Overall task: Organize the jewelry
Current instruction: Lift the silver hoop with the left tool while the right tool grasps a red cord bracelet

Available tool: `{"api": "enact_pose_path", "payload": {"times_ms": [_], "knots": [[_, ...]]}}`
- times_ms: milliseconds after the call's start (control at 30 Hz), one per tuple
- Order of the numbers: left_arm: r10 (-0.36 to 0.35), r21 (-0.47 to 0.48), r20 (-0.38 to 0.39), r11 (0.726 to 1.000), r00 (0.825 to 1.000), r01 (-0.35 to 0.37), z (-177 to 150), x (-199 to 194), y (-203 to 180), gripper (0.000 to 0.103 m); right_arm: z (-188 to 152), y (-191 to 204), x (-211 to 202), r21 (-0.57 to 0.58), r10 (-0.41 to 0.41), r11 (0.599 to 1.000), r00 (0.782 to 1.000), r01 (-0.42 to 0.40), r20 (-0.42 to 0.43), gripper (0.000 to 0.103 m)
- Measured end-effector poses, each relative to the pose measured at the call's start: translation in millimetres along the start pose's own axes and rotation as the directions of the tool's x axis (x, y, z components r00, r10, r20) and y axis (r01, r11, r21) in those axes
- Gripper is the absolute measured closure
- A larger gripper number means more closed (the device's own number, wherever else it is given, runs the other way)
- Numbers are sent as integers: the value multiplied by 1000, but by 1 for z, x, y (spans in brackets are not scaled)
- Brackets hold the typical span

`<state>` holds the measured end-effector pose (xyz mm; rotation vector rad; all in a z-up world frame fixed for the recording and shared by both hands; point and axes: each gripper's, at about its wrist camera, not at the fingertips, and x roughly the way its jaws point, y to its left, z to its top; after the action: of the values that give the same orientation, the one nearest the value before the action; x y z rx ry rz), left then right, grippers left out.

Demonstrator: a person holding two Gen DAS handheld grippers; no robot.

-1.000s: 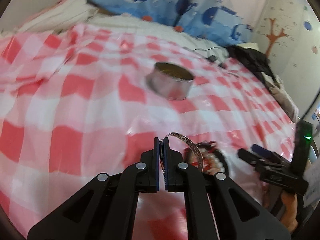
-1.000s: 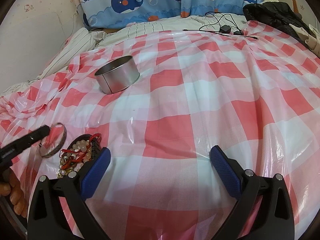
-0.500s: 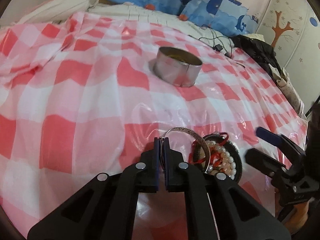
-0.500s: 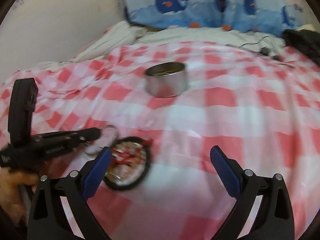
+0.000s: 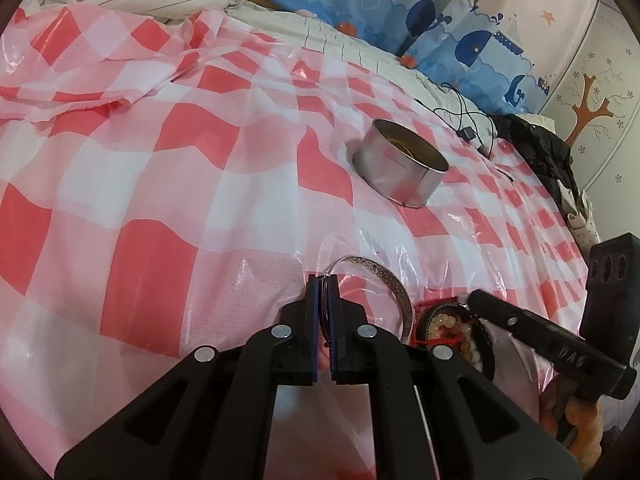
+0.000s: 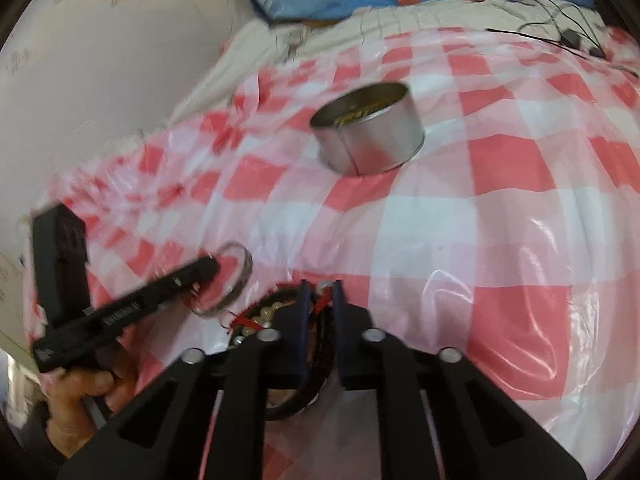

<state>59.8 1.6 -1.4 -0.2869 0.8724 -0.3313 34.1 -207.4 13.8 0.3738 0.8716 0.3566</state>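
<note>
My left gripper (image 5: 325,284) is shut on a silver bangle (image 5: 394,292) and holds it just above the checked sheet; both also show in the right wrist view, the gripper (image 6: 208,268) and the bangle (image 6: 240,276). To its right lies a black dish (image 5: 486,344) of beaded bracelets with red cord. My right gripper (image 6: 320,294) is closed on the dish's far rim and the beads (image 6: 264,314); its tip (image 5: 472,298) shows over the dish in the left wrist view. A round silver tin (image 5: 400,170) stands farther back, also in the right wrist view (image 6: 372,136).
A red-and-white checked plastic sheet (image 5: 160,200) covers the bed. Whale-print pillows (image 5: 400,12) lie at the head. A black cable with plug (image 5: 466,128) and dark clothing (image 5: 540,148) lie at the far right. A wall (image 6: 100,60) runs along the left.
The right gripper swung left over the dish and closed from wide open. The left gripper kept hold of the bangle and moved slightly forward.
</note>
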Motion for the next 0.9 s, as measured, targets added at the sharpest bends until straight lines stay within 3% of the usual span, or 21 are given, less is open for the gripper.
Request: {"api": "enact_pose_path", "payload": {"times_ms": [100,267,500,767,900], "knots": [[1,3,1,1000,1000,-1,-1,0,0,99,-3,-12,-14,62,54,996,997,-58,58,98],[1,5,-1,1000,1000,-1,-2,1,-1,99,-6,-19,-23,98,87,991,993,-95,83,98],[-1,12,1,1000,1000,1,-5,2,-4,99,-17,-36,-48,184,167,962,967,-203,193,98],[10,75,39,997,999,-13,-6,-7,-17,99,-16,-32,-57,175,196,955,954,-238,229,98],[16,106,59,994,998,-22,-5,-12,-23,99,-14,-31,-66,160,227,948,937,-275,266,98]]}}
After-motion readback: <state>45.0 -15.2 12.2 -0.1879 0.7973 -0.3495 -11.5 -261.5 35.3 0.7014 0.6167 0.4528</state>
